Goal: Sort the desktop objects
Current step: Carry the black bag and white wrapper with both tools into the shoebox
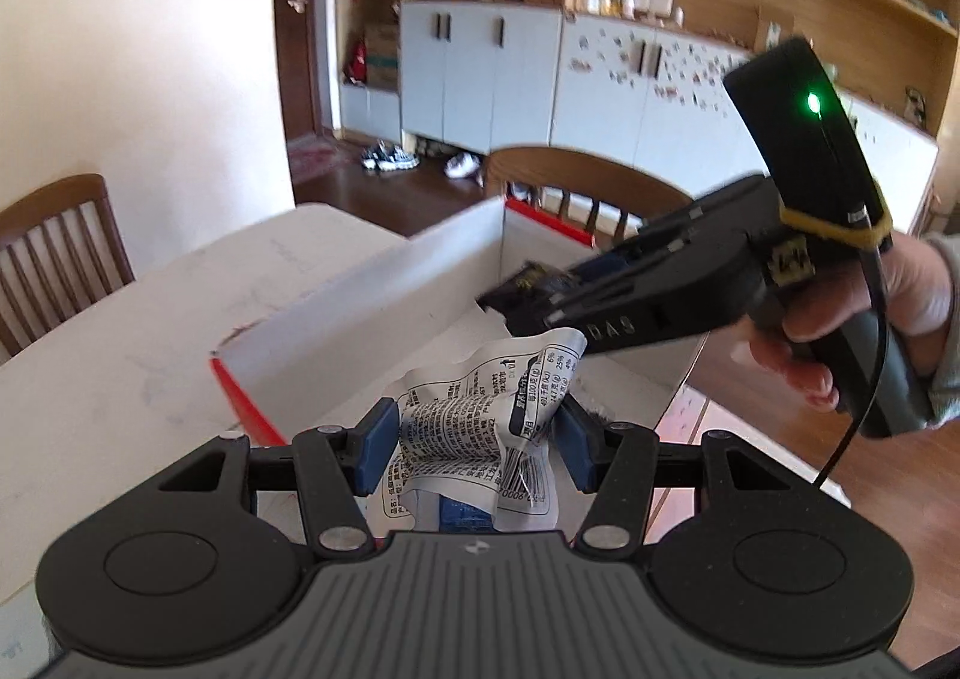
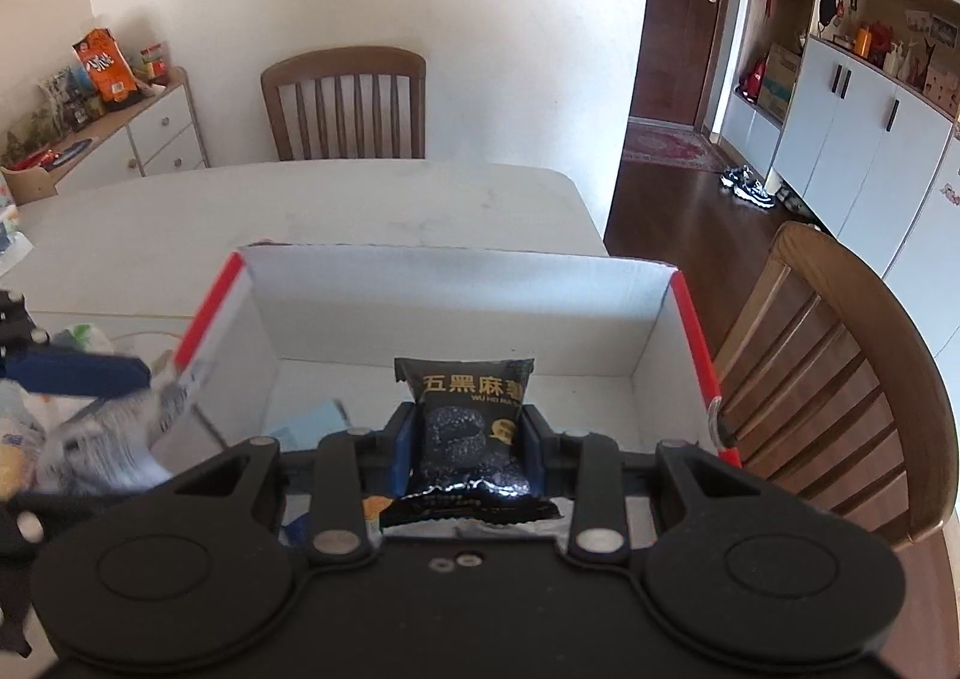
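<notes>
Left wrist view: my left gripper (image 1: 474,439) pinches a white wrapper (image 1: 480,427); my right gripper (image 2: 468,439) clamps a black snack packet (image 2: 468,427), both at lower centre over the box (image 2: 456,283)

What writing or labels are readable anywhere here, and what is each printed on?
"五黑麻" with "WU HEI MA" beneath: black snack packet, clamped in the right gripper.
"DAS": side of the right gripper, in the left wrist view.
Nutrition table, barcode and fine print: crumpled white wrapper in the left gripper; too small to read.
Orange bag on the sideboard: lettering blurred.
</notes>
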`<state>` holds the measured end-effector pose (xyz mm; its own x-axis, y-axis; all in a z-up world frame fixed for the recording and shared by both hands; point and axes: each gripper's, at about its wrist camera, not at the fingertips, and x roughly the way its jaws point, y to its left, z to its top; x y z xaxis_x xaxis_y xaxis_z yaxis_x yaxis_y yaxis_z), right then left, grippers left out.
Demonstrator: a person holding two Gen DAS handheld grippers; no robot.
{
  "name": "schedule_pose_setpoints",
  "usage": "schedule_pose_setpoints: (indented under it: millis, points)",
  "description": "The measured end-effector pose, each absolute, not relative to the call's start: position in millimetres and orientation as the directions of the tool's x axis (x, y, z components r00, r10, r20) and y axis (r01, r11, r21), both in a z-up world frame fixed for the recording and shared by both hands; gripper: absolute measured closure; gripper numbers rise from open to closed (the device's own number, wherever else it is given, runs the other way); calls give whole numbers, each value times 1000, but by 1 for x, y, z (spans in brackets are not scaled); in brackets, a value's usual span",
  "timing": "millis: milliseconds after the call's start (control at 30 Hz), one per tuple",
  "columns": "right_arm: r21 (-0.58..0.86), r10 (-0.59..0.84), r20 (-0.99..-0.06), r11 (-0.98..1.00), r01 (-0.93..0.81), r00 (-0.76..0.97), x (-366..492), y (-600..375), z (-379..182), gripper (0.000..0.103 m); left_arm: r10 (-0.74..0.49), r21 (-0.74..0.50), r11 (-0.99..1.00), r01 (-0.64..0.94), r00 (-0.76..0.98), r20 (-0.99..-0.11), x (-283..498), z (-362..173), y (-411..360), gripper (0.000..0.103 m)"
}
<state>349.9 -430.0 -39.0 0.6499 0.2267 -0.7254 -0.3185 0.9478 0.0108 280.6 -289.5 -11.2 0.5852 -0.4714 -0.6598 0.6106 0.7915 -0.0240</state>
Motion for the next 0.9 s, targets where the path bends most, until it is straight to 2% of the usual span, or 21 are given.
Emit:
schedule_pose_setpoints:
  millis: [400,600,900]
  points:
    - [9,205,-774,950,-313,599,384,-437,-66,69,-416,8,780,626,528,-740,310,-40,-320,48]
    - [-8,192,-810,941,-339,554,393,-429,-83,69,-401,-35,792,609,477,-782,316,-55,-323,48]
    - [-19,161,-867,935,-354,471,403,-417,-100,69,-362,-15,790,613,447,-818,322,-65,-331,48]
